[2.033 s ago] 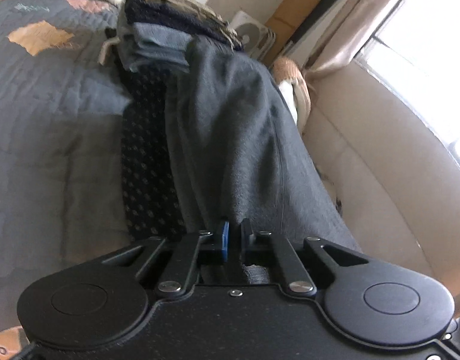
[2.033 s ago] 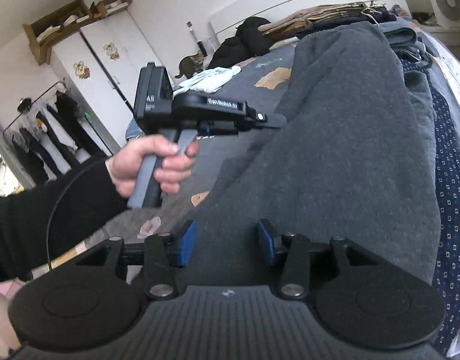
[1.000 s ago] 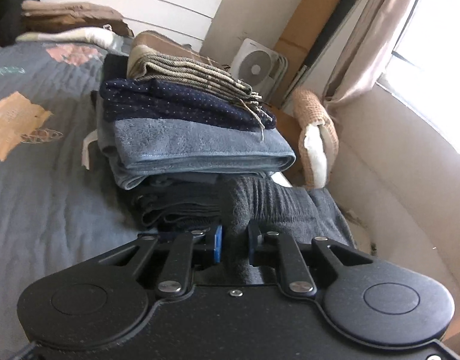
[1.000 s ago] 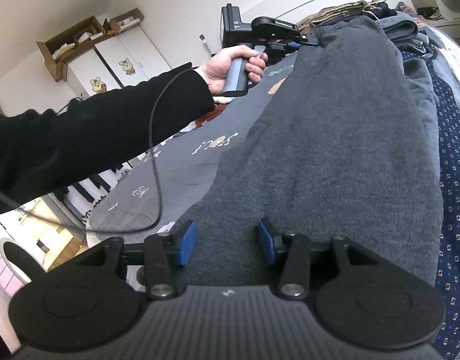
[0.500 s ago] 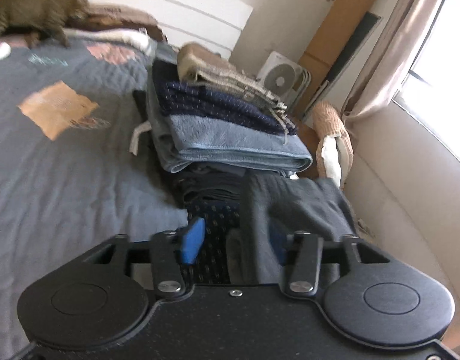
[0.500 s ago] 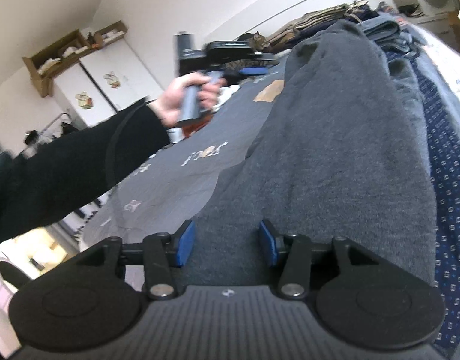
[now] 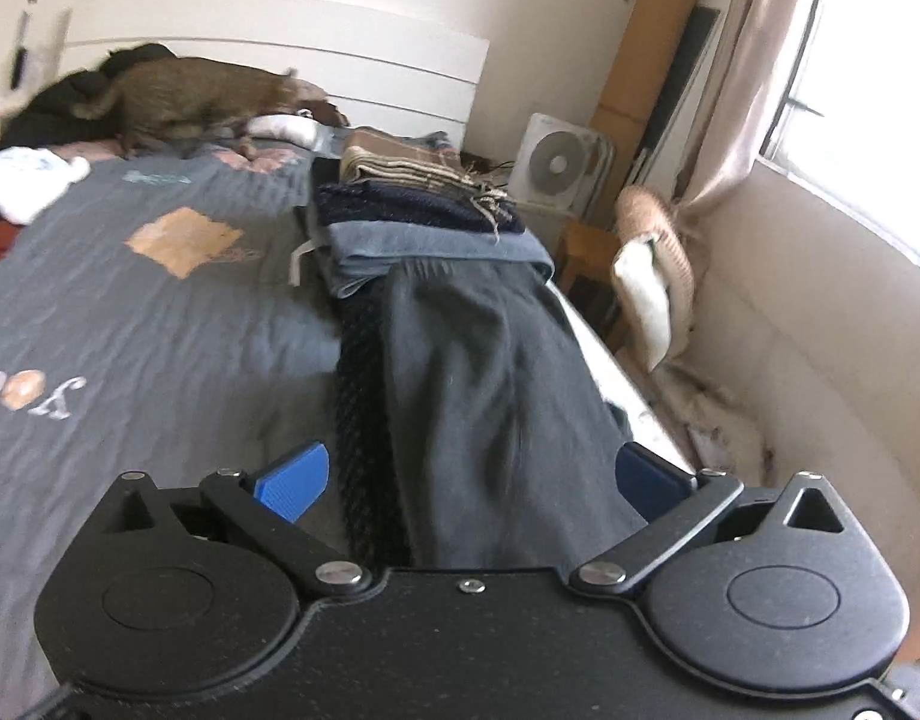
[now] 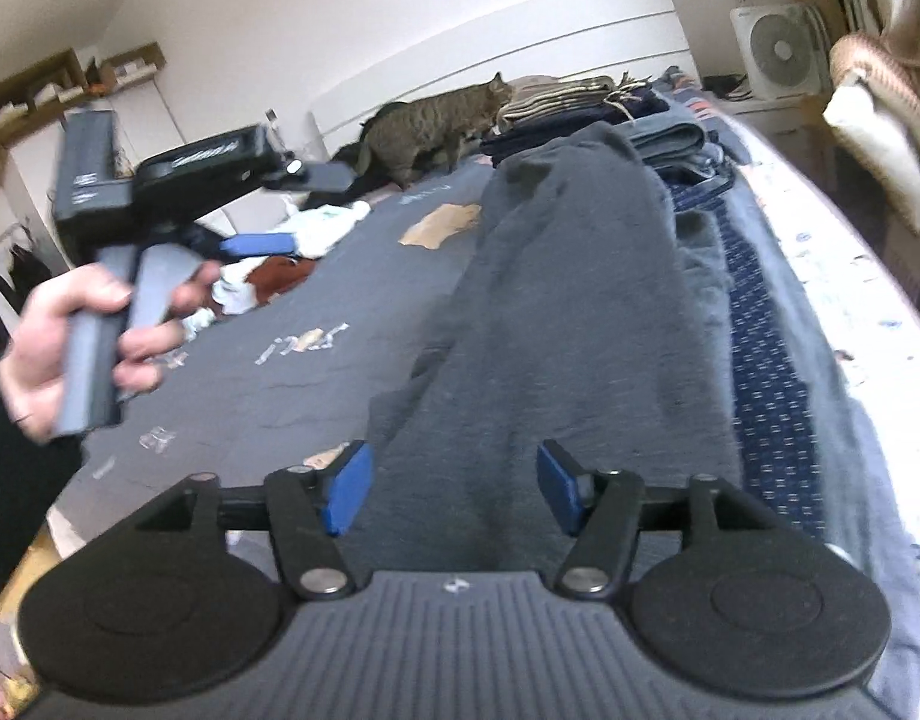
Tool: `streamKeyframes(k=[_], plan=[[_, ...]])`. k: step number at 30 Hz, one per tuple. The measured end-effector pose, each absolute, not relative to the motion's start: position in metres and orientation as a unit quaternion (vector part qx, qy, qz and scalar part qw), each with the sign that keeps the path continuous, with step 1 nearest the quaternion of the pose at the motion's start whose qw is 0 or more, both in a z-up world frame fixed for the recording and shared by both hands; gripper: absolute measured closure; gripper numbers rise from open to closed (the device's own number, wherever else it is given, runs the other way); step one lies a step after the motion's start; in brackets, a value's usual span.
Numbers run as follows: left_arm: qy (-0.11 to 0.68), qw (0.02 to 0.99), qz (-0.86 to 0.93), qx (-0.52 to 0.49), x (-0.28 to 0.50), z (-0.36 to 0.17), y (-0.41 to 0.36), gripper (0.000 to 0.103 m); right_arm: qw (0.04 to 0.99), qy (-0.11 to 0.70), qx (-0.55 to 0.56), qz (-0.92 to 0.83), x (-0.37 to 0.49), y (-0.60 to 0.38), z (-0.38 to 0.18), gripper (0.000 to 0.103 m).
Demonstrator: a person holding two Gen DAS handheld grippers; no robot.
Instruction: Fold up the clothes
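The grey garment (image 7: 490, 396) lies lengthwise along the right side of the bed (image 7: 160, 324), its far end at the folded stack (image 7: 424, 204). The left gripper (image 7: 469, 480) and right gripper (image 8: 454, 489) both gape wide above it, holding nothing.

Window (image 7: 868, 60) glare, motion blur (fisheye edges)
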State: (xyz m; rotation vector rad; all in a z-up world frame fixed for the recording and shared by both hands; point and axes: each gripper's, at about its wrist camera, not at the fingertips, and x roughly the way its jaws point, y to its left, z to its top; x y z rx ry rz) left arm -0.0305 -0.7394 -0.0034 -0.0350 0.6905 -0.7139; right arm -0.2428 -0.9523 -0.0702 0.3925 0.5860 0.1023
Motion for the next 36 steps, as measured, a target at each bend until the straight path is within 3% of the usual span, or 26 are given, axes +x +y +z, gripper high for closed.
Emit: streamKeyframes(k=[7,10,21,36], plan=[[0.330,0.894,-0.304,-0.018,-0.089,-0.002,-0.724,0.000,0.944,0.282,0.168,0.010,-0.267,-0.944,-0.048,0.012],[0.332,0.898,-0.289,-0.001,-0.113,0.001,-0.722,0.000,0.946,0.279,0.165,-0.003,-0.281,-0.941,-0.041,0.007],[0.328,0.902,-0.275,0.053,-0.183,0.006,-0.721,0.000,0.945,0.289,0.144,-0.049,-0.311,-0.932,-0.012,0.007],[0.352,0.894,-0.275,0.048,-0.236,0.009,-0.714,0.000,0.949,0.296,0.092,-0.060,-0.348,-0.908,0.015,0.007]])
